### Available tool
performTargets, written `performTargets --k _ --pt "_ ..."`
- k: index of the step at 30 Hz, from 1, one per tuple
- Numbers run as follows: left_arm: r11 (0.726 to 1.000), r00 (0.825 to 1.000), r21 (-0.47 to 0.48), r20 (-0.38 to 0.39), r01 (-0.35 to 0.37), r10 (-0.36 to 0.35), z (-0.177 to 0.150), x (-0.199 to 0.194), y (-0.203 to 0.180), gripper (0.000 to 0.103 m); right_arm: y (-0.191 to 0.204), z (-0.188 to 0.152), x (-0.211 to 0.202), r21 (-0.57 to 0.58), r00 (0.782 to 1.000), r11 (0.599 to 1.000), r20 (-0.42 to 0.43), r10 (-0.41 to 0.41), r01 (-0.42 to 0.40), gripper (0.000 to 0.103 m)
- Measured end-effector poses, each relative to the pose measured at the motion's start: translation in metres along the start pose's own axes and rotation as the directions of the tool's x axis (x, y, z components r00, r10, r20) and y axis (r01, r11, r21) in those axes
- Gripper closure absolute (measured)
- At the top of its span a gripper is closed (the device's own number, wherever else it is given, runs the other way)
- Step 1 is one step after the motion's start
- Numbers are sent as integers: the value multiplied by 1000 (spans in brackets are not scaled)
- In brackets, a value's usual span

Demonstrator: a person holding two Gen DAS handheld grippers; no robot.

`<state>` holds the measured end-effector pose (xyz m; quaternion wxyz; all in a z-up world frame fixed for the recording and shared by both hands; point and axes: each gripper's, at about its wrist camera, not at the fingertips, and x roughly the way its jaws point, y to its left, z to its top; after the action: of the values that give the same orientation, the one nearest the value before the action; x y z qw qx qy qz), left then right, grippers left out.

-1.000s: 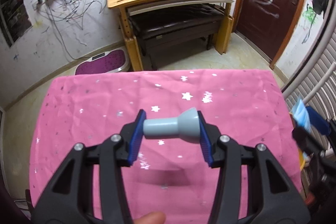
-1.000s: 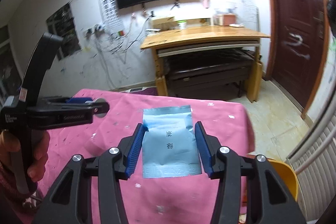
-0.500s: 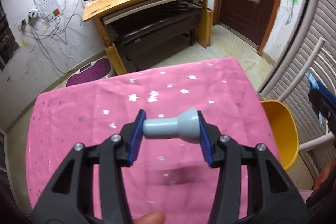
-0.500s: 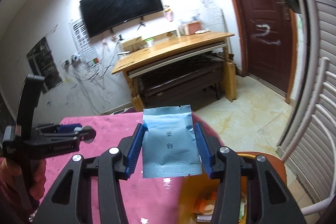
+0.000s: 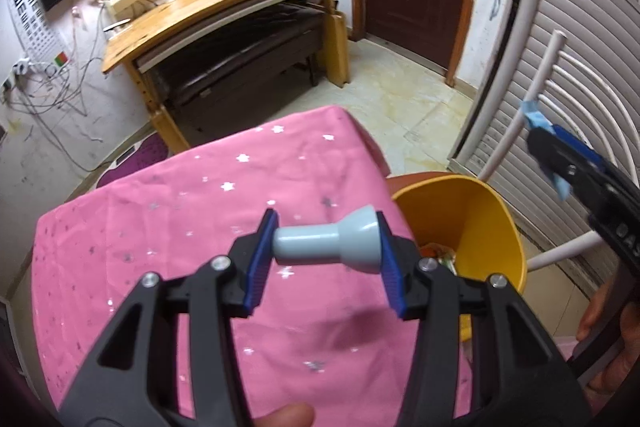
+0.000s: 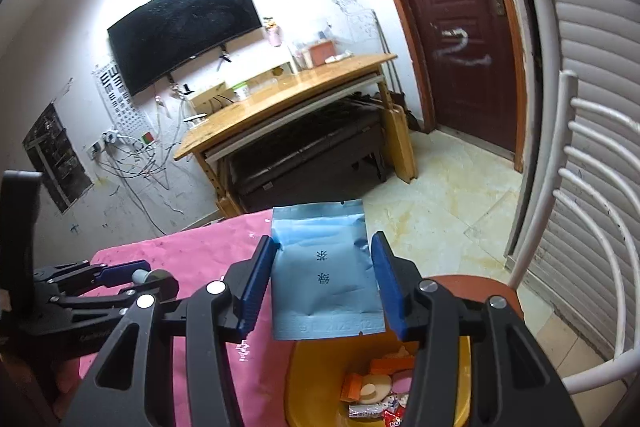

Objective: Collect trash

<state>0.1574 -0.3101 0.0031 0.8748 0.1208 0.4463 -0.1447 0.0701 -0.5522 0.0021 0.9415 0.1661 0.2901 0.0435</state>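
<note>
Left claw (image 5: 326,259): pinching a grey plastic piece (image 5: 332,247) crosswise between its blue pads, narrow end on one pad, flared end on the other.
Grey plastic piece: held above the pink star-print worktop (image 5: 160,227), near the edge closest to the bin.
Right claw (image 6: 322,283): pinching a light blue sachet (image 6: 322,267) by its two side edges, printed face up.
Light blue sachet: beyond and just above the yellow bin's (image 6: 298,379) near rim, partly over the worktop's corner.
Yellow bin: below the right claw, on a round brown stool (image 6: 480,285); wrappers and scraps (image 6: 380,391) lie inside.
White chair (image 6: 560,211): to the right of the right claw, beside the bin.
</note>
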Motion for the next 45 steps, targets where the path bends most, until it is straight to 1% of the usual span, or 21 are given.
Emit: performTargets --k 5,9,14,18,22,25,27,29,30,31,33,37,45 --pt "999 1000 26 -6 19 -18 2 6 -18 57 -8 -3 6 19 999 999 -8 -39 39 58" --pt "998 999 40 -8 41 -40 5 8 -32 57 -19 -3 6 45 999 998 -8 -46 46 57" --pt "995 997 63 -27 71 -69 7 17 -54 57 -32 -4 1 77 999 996 8 -40 39 57" --pt "990 992 73 -58 118 -114 9 26 -71 57 -39 -3 -5 92 999 995 25 -42 39 57" --pt "986 989 96 -68 137 -131 9 33 -86 57 -49 -3 -12 117 998 992 44 -44 39 57" --pt "980 986 117 -70 161 -153 9 35 -99 57 -57 -3 -19 147 998 989 63 -14 5 57" --pt "976 983 129 -72 178 -170 9 35 -106 57 -63 -3 -25 163 997 987 81 -14 1 57" --pt "974 983 140 -69 179 -170 8 35 -108 54 -66 -1 -30 175 995 985 96 -19 2 57" --pt "973 983 143 -70 181 -172 8 35 -109 48 -67 -1 -32 183 995 983 102 -20 1 57" --pt "972 982 146 -69 185 -177 7 34 -111 45 -69 -1 -34 193 994 981 111 -17 -4 57" --pt "972 983 153 -64 180 -172 7 33 -112 45 -73 -1 -37 212 992 977 125 3 -30 57" --pt "973 984 147 -56 176 -169 5 30 -108 45 -75 -2 -37 217 992 976 122 5 -32 57" --pt "983 989 108 -18 150 -149 1 17 -79 45 -54 3 -30 170 994 984 108 28 -47 57"
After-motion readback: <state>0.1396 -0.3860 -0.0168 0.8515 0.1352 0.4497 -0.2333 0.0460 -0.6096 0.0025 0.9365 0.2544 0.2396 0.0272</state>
